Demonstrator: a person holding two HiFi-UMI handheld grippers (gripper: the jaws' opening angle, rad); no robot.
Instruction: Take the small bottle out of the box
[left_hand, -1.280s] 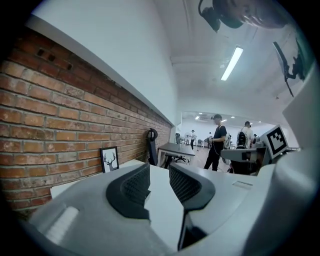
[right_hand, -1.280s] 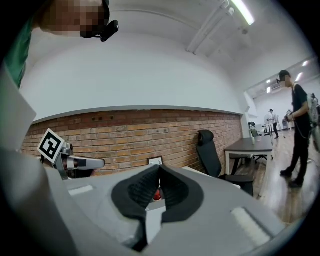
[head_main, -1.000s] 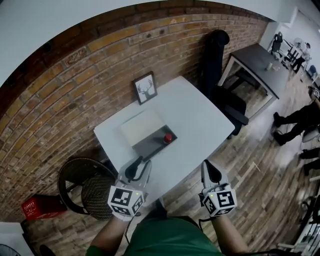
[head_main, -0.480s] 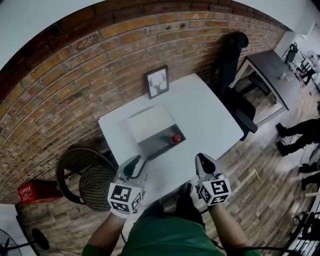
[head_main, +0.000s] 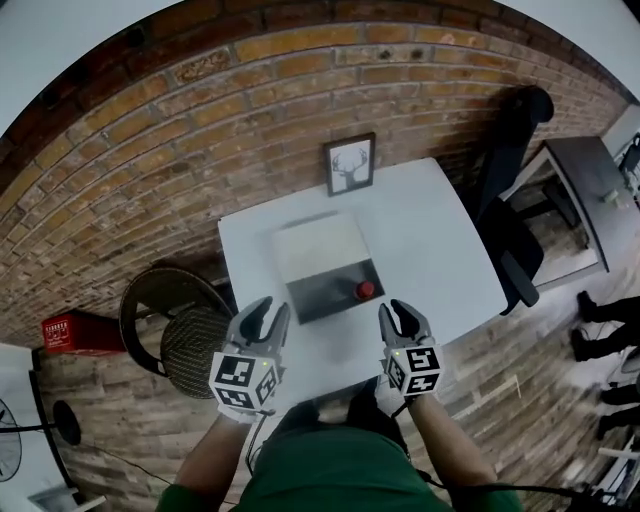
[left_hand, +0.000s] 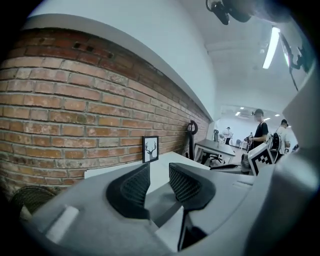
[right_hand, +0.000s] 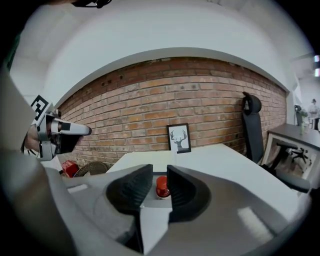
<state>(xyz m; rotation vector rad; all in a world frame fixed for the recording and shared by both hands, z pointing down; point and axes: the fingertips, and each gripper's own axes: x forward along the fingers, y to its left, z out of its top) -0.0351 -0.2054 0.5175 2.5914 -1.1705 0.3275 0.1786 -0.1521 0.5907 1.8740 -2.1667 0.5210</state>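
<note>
Fingers (right_hand: 133, 192) of the right gripper (right_hand: 160, 173) are opening, a narrow gap between their ribbed black pads and nothing held; the small bottle with a red cap (right_hand: 162, 186) shows through that gap but stands well beyond it on the counter. On the left gripper (left_hand: 159, 172) the fingers (left_hand: 132, 190) also stand a little apart and grip nothing. From the head view both grippers hang side by side over the near edge of the square white counter (head_main: 430, 240), each with its marker cube toward the person, who wears a green top. That small bottle stands upright in the near right corner of a shallow dark grey box (head_main: 322, 296), which has a pale flap (head_main: 314, 250) on its far side; the box sits near the middle of the counter, ahead of both grippers and touched by neither. At the far edge a black-framed deer picture (head_main: 349, 165) leans by the red brick wall (head_main: 200, 120). To the right stands a black office chair (head_main: 515, 230), to the left a round wicker stool (head_main: 190, 345) and a red crate (head_main: 75, 333)
</note>
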